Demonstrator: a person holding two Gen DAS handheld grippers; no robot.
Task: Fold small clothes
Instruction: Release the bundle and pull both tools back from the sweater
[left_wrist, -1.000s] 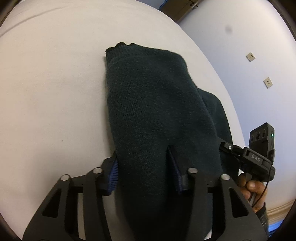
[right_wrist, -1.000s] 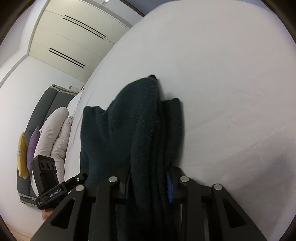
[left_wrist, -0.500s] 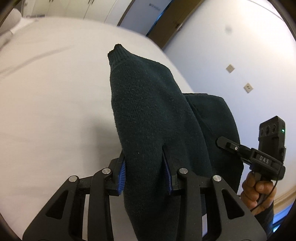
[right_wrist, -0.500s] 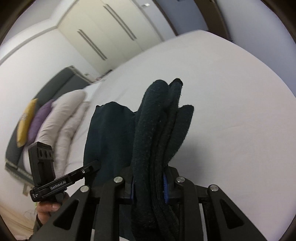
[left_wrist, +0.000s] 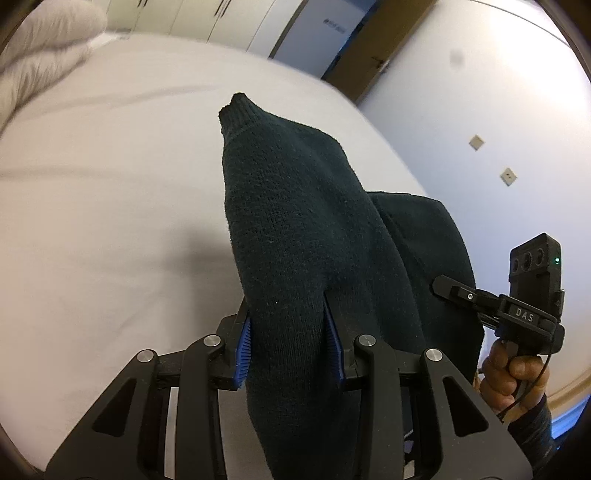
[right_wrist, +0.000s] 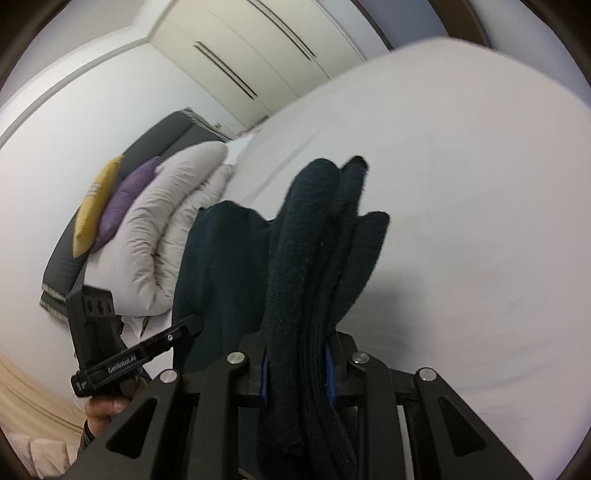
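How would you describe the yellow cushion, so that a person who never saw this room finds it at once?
Start at the white bed and look to its head, where a pale folded duvet lies against the dark grey headboard. Behind the duvet lean two cushions; the yellow cushion is the outer one, beside the purple cushion, and the only mustard-coloured thing there.

A white bed fills both views. At its head end lie a folded pale duvet, a purple cushion and a yellow cushion against a dark headboard. Cream wardrobe doors stand beyond.
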